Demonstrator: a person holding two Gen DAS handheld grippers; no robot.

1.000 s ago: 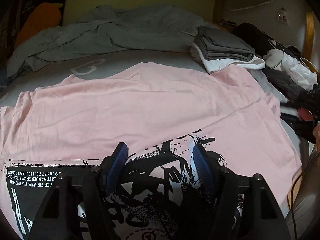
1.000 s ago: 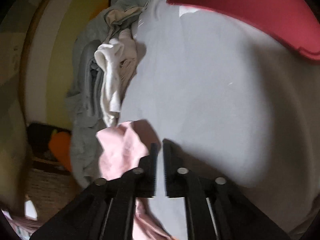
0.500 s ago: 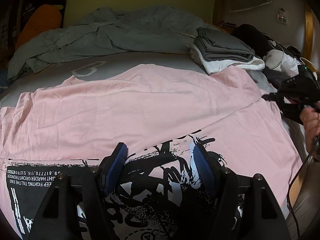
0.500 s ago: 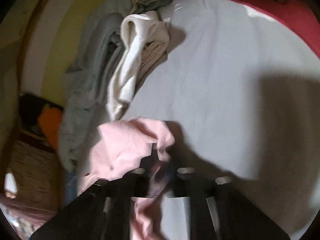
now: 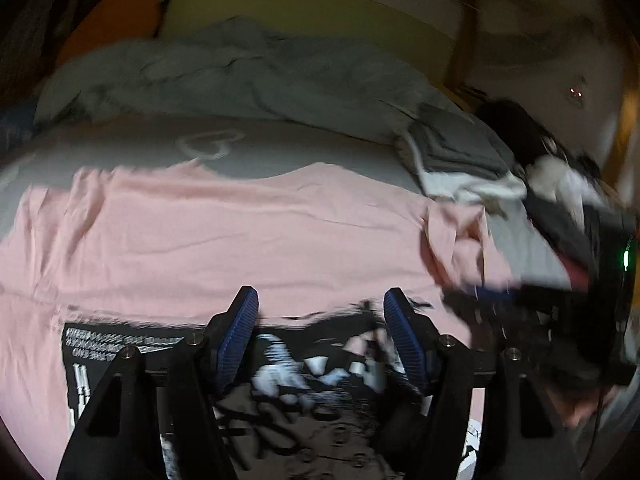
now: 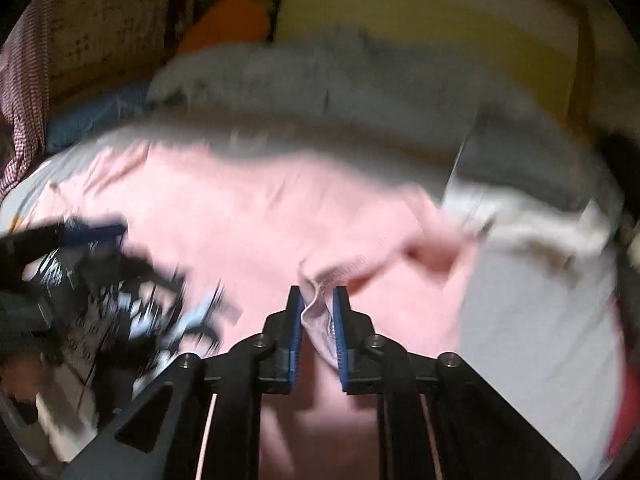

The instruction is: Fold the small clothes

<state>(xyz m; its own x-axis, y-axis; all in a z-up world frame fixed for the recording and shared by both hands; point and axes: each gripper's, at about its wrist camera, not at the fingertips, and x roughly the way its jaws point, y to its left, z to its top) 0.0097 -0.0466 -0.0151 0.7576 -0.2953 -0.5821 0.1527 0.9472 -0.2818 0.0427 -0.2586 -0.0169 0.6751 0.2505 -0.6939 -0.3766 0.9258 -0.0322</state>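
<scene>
Left wrist view: pink T-shirt (image 5: 240, 232) spread flat across the grey bed (image 5: 120, 152), black-and-white print nearest the camera. Left gripper (image 5: 320, 320) parted wide, blue fingers (image 5: 240, 328) straddling the top edge of the print, hovering over or resting on the cloth, gripping nothing. Changed from a second ago: the shirt's right side, then lying smooth and flat, now bunched and lifted into a peak near the stack of folded clothes (image 5: 460, 160); right gripper (image 5: 492, 294), then only at the frame's edge, now close in at the right, blurred with motion. Probable meaning: first fold begun, right sleeve side being carried over toward the middle.

Right wrist view: camera swung round since half a second ago, from looking across bare sheet to facing the headboard (image 6: 400, 12) over the shirt. Right gripper (image 6: 316, 320) clenched on a gathered pink edge (image 6: 320, 312), hem stitching visible between the fingers (image 6: 340, 332), cloth draping away to the upper right. Rest of the shirt below and to the left, left gripper (image 6: 96, 232) a dark blur at the left edge over the print. Heavy blur throughout.
</scene>
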